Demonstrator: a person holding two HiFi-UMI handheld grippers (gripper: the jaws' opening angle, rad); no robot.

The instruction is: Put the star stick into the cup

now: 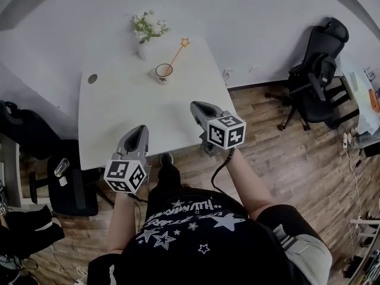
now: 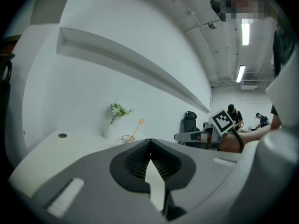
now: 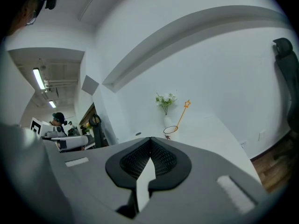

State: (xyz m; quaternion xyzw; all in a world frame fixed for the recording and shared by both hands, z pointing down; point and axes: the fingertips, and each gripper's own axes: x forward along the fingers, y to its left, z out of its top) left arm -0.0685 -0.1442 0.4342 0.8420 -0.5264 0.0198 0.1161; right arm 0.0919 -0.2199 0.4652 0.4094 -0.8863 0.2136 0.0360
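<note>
The star stick is seen standing in the cup, its lower end inside the rim and its orange star tip leaned up and away toward the far right. The cup is set on the far part of the white table, and just beyond it on the left a white vase with pale flowers is placed against the wall. A round grommet hole is found in the table's far left corner.

The left tongs are held over the near edge of the table, well apart from the cup. In the left gripper view their jaws are pressed together at the tips, and nothing is held between them. The right tongs are held over the near right part of the table, likewise well apart from the cup. In the right gripper view they too are closed tip to tip and nothing is gripped.

Both tongs are pointed toward the cup and the stick. A black office chair is seen on the wooden floor to the right of the table.
</note>
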